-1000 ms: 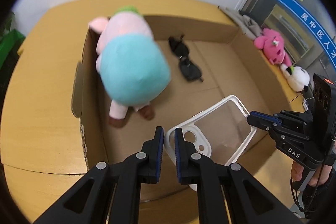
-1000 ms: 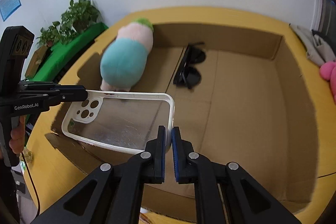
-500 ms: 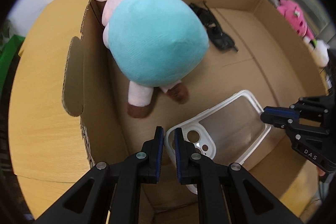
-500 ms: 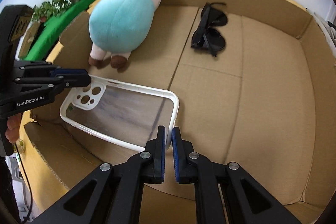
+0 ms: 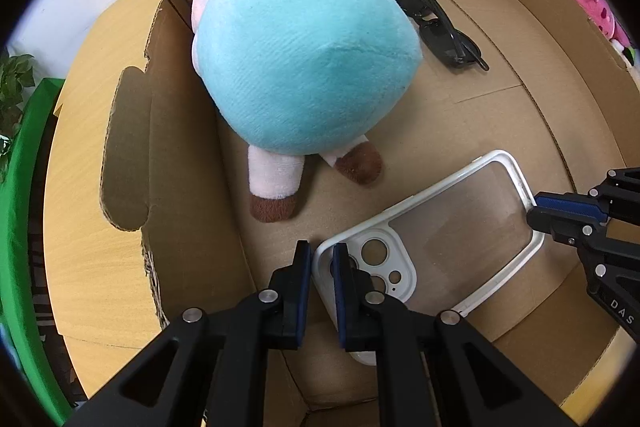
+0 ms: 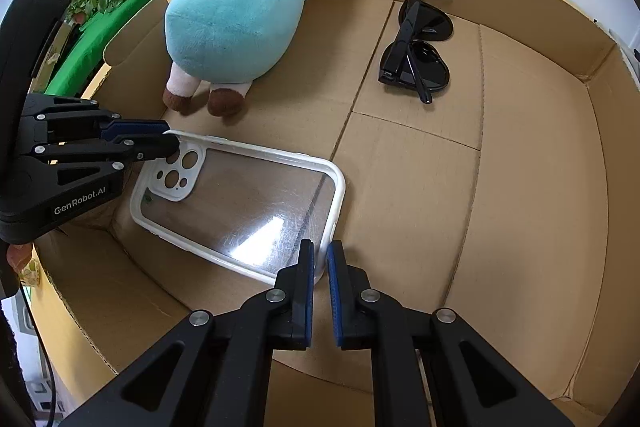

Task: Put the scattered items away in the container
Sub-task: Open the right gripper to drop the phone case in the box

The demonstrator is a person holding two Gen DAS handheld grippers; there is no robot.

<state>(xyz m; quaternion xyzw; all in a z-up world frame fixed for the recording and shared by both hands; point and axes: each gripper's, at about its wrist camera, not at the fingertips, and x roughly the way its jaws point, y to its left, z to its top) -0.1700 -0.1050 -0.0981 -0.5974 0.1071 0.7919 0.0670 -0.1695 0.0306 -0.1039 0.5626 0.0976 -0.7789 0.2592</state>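
I see the wooden table under everything, and on it the open cardboard box spreading ahead of both sets of fingers. Inside it, beyond my left fingers, lies the plush pig in its teal dress, feet toward me, against the box's left wall. Between my two grippers hangs the clear phone case with its white rim, low over the box floor near the front wall. My left gripper is clenched on its camera-cutout corner, and my right gripper is clenched on the rim of the opposite end. Ahead of my right fingers, well apart from the case, the folded black sunglasses rest on the box floor.
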